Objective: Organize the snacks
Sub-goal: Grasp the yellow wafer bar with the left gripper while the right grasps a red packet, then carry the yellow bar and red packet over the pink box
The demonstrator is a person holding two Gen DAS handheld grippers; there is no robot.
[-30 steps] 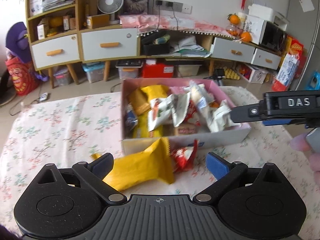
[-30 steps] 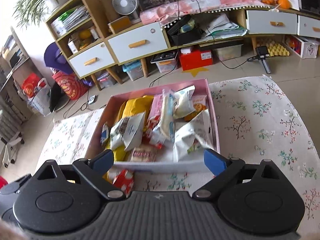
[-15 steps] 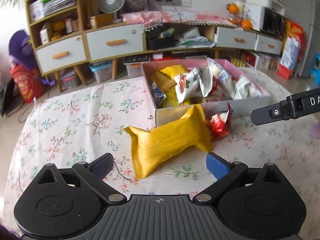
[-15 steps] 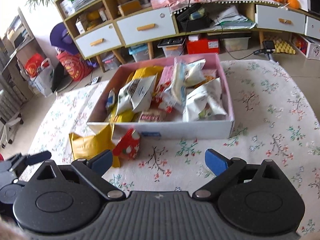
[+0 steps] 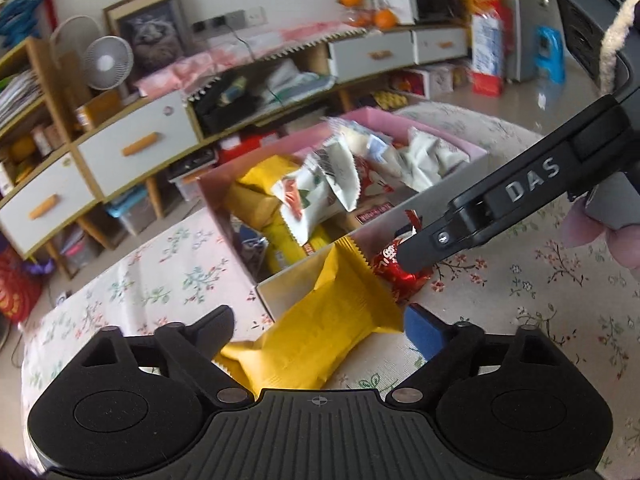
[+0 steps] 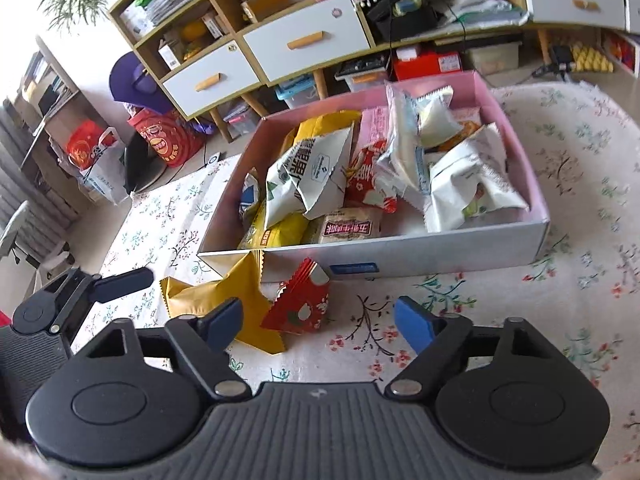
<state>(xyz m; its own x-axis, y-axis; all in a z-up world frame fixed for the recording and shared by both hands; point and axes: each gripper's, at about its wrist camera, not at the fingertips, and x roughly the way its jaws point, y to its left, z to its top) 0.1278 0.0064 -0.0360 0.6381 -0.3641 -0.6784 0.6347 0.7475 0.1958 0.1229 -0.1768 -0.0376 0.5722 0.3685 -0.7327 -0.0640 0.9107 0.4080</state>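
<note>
A pink-lined white box [image 6: 440, 252] full of snack packets stands on the floral tablecloth; it also shows in the left wrist view [image 5: 280, 292]. A yellow packet [image 5: 320, 332] [image 6: 224, 296] and a small red packet [image 5: 396, 272] [image 6: 300, 304] lie on the cloth against the box's near wall. My left gripper [image 5: 318, 326] is open with the yellow packet between its fingers, not clamped. My right gripper [image 6: 318, 318] is open just in front of the red packet. One of its fingers [image 5: 480, 220] reaches over the red packet in the left wrist view.
Behind the table are wooden shelves with white drawers [image 6: 304, 40], a fan [image 5: 108, 58], storage bins and red bags [image 6: 168, 140] on the floor. The floral cloth [image 6: 560, 300] stretches to the right of the box.
My left gripper has moved forward and tilted, so the yellow packet now lies between its fingers. My right gripper has come closer to the red packet.
</note>
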